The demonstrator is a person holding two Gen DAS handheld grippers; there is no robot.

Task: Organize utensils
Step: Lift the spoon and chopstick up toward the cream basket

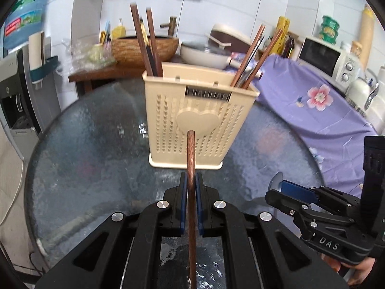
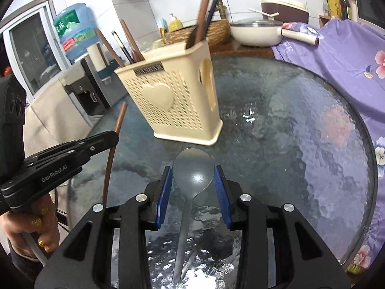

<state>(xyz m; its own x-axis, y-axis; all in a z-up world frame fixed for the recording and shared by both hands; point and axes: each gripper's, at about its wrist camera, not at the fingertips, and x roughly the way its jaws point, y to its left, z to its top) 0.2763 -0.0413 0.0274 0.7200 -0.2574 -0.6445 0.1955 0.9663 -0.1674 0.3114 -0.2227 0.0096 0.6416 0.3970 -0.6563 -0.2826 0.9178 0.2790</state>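
A beige perforated utensil holder (image 1: 192,120) with a heart on its front stands on the round glass table (image 1: 96,144); several brown and black chopsticks lean out of its two ends. My left gripper (image 1: 191,180) is shut on a brown wooden chopstick (image 1: 191,159) whose tip points at the holder's front. My right gripper (image 2: 193,175) is shut on the bowl of a metal spoon (image 2: 193,168), just short of the holder (image 2: 175,103). The left gripper (image 2: 105,139) with its chopstick (image 2: 113,154) shows at the left of the right wrist view; the right gripper (image 1: 284,187) shows low right in the left wrist view.
A purple flowered cloth (image 1: 324,110) covers the counter right of the table, with a white microwave (image 1: 332,57) on it. A white pan (image 2: 255,33) and a woven basket (image 1: 144,48) sit behind the holder. A water dispenser (image 2: 74,31) stands at the left.
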